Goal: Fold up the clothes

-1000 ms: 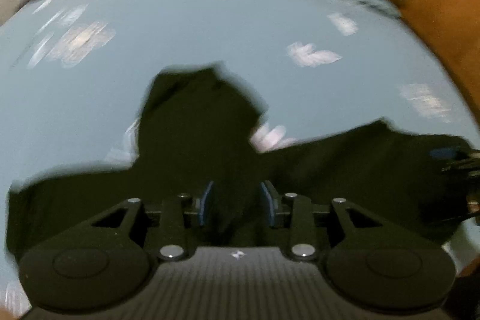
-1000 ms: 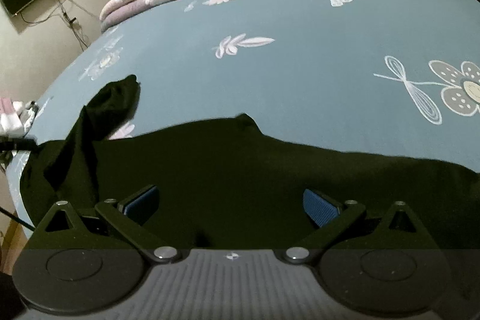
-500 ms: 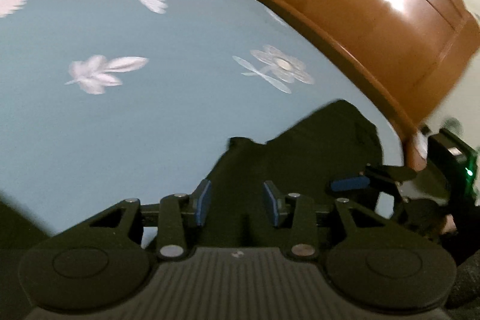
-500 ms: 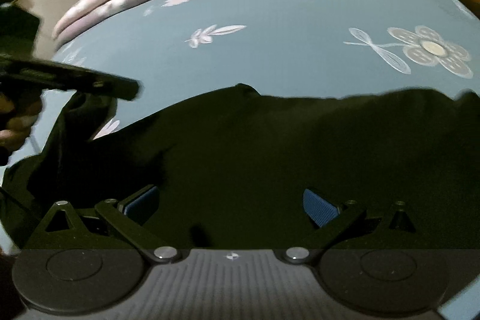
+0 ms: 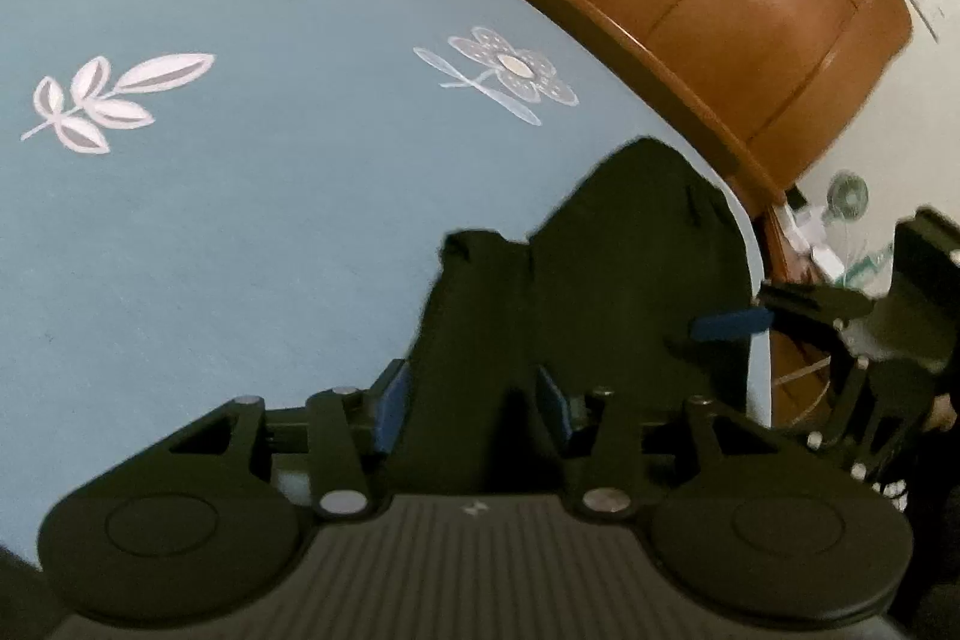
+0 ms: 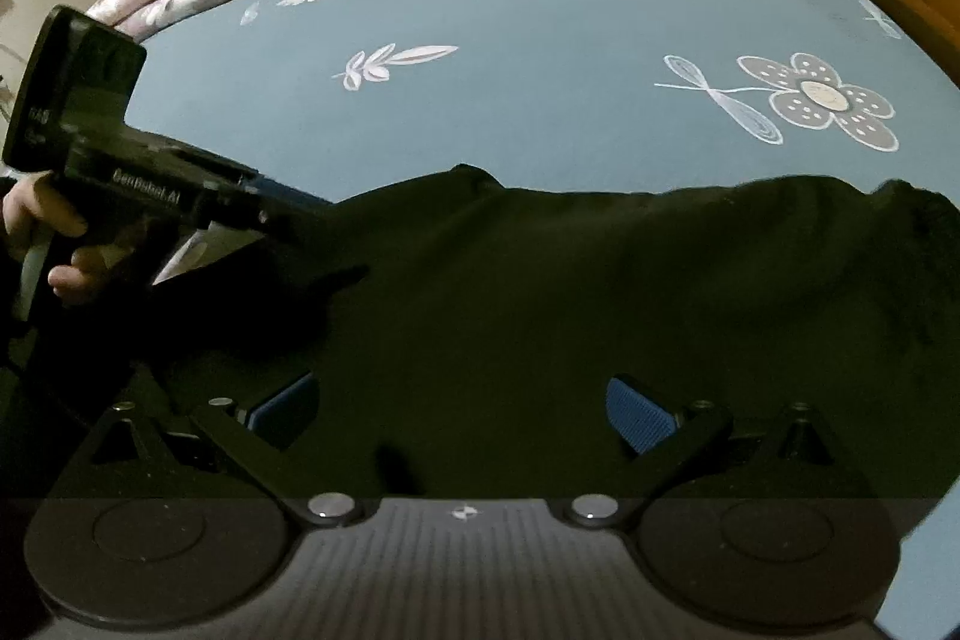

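Black garment (image 6: 540, 292) lies spread at bed (image 6: 540, 100) edge, 6 o'clock. Left gripper (image 5: 471, 400) jaws have just been opening, cloth between, probably releasing. Right gripper (image 6: 462, 409) wide, empty, above cloth.

Both grippers angled downward, fingers apart

The left gripper (image 5: 474, 403) has just been widening, its fingers moderately parted; the right gripper (image 6: 462, 412) spreads wide; a hand (image 6: 54, 244) grips the left handle.
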`<move>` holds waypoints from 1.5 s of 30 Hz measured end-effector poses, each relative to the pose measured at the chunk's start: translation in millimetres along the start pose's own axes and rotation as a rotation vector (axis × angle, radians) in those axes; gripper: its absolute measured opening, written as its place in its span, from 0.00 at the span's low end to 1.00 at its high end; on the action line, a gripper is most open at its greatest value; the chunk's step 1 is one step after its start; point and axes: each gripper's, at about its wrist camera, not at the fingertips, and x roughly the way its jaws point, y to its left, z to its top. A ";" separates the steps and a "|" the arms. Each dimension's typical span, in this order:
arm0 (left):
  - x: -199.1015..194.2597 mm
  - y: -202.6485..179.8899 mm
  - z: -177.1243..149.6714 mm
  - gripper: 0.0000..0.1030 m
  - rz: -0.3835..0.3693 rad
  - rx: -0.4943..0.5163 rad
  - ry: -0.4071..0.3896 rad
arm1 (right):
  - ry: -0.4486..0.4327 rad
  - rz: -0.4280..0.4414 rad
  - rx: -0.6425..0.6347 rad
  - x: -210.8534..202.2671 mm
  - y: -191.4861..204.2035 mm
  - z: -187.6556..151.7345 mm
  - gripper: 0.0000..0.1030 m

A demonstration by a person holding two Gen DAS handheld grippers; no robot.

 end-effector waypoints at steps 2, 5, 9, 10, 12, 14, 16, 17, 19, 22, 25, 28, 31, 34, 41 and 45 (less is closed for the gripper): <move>1.2 0.2 9.0 0.44 -0.035 -0.023 -0.020 | 0.001 0.011 -0.005 4.2 -1.2 4.5 1.00; 10.1 -8.2 21.9 0.44 -0.054 0.017 -0.023 | 0.002 0.030 -0.012 9.8 -3.6 9.7 1.00; 32.5 -13.9 33.7 0.44 -0.056 0.049 0.023 | 0.006 0.052 -0.001 15.9 -10.8 11.0 1.00; 38.1 -15.3 36.7 0.44 -0.056 0.056 0.034 | 0.006 0.056 0.006 16.7 -12.8 10.2 1.00; 47.4 -13.9 40.8 0.44 -0.047 0.057 0.057 | 0.007 0.056 0.023 19.6 -17.4 7.9 1.00; 53.3 -10.1 44.0 0.44 -0.058 0.041 0.072 | 0.012 0.061 0.035 22.4 -21.3 5.2 1.00; 58.2 -6.6 47.7 0.48 -0.077 0.022 0.082 | 0.014 0.069 0.048 25.1 -25.4 2.6 1.00; 60.3 -5.4 50.1 0.50 -0.091 0.013 0.084 | 0.013 0.075 0.055 26.4 -27.3 1.8 1.00; 65.4 -2.7 54.8 0.53 -0.119 -0.016 0.091 | 0.007 0.084 0.065 28.3 -29.9 1.1 1.00; 74.0 5.3 59.0 0.58 -0.183 -0.105 0.102 | 0.000 0.095 0.068 29.6 -31.7 1.3 1.00; 70.1 18.3 56.5 0.28 -0.220 -0.203 0.062 | -0.005 0.105 0.071 30.2 -34.0 1.4 1.00; 62.1 34.1 50.1 0.21 -0.254 -0.309 0.009 | -0.009 0.115 0.075 31.0 -36.2 0.8 1.00; 61.6 33.8 45.2 0.02 -0.209 -0.310 -0.002 | -0.008 0.113 0.067 33.1 -36.2 2.2 1.00; 56.9 25.7 45.6 0.01 -0.137 -0.274 -0.040 | -0.006 0.108 0.059 34.5 -35.8 4.0 1.00; 41.4 22.8 43.7 0.00 -0.068 -0.243 -0.097 | -0.011 0.107 0.064 34.4 -38.2 3.6 1.00; 38.1 23.5 42.6 0.11 -0.011 -0.200 -0.092 | -0.008 0.107 0.064 34.5 -37.2 5.0 1.00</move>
